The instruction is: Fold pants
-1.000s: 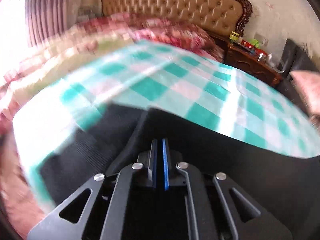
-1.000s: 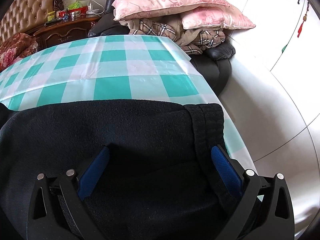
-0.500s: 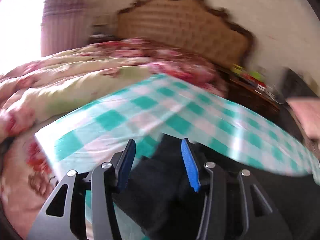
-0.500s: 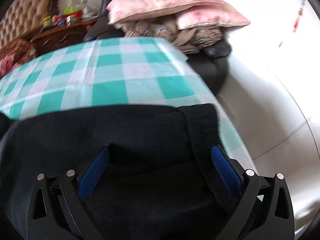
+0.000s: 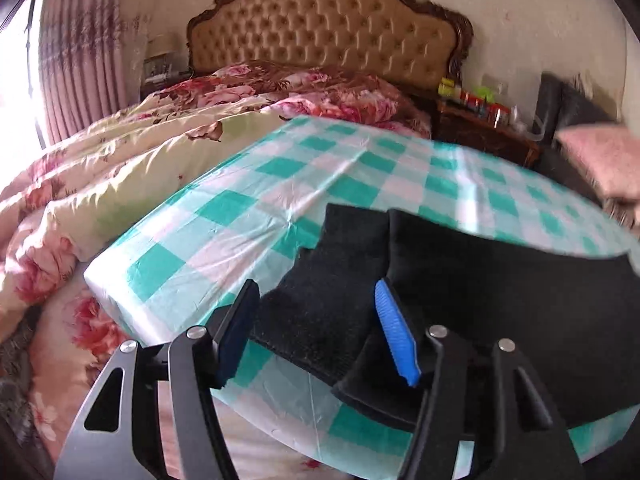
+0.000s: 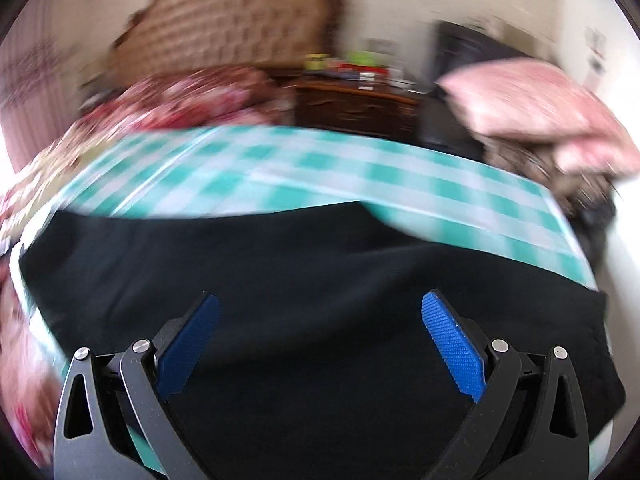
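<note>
Left wrist view: the black knitted pants lie folded on the glossy teal-and-white checked plastic cloth, their ribbed cuffs stacked at the near edge. The left gripper is opening, its ridged blue pads apart either side of a cuff without pressing it. Right wrist view, blurred: the right gripper stands wide open above the dark fabric, holding nothing. Behind sits a tufted tan headboard
</note>
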The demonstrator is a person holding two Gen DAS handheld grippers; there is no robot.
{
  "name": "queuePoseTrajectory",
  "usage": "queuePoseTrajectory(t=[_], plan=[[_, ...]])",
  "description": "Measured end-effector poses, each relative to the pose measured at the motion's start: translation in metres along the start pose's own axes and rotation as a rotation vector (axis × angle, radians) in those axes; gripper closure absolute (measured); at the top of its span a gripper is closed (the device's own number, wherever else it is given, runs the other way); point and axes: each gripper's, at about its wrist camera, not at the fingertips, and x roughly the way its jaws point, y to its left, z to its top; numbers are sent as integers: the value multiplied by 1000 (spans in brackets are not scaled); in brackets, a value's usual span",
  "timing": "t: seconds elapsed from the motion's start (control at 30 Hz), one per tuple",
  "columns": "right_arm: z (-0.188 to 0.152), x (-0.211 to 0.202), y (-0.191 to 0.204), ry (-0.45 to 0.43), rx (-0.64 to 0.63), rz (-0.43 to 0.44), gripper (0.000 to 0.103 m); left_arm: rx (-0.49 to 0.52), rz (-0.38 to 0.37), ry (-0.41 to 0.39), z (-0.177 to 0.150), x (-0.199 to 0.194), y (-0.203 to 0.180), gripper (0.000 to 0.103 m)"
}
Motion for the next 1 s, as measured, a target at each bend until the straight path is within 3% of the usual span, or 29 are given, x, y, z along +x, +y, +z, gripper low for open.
queuePoseTrajectory(t=[0.07,0.13,0.17,0.2,0.27,0.3,0.4,0.5,0.6,0.63,0.7,0.9,0.93,1.0], plan=[[-7,9,27,23,-68,28,7,-59,41,14,0,-5,14,44],[-17,19,45,58,-134,1,7,-154,49,47,-1,-7,35,57],[-24,24,52,84,-157,-7,7,-224,0,58,-5,-11,46,64],[-27,28,54,109,-163,-5,8,-342,-105,78,-11,-13,63,68],[-34,39,56,160,-171,-1,9,-501,-259,109,-25,-13,81,71],[-35,38,56,153,-162,6,9,-535,-310,120,-29,-13,83,71],[-36,42,51,173,-130,32,9,-625,-414,122,-41,-7,85,71],[-37,44,49,181,-121,43,9,-757,-505,173,-52,14,84,71],[-37,43,48,180,-118,46,8,-791,-481,183,-56,25,81,69],[-38,43,47,180,-116,46,7,-796,-432,175,-56,27,81,68],[-38,44,47,179,-114,51,7,-805,-405,160,-55,30,85,62],[-38,45,47,180,-108,59,6,-834,-428,160,-44,50,89,62],[-38,45,47,181,-107,59,6,-836,-435,161,-41,54,91,64],[-38,45,47,180,-109,59,6,-856,-431,175,-43,61,94,83]])
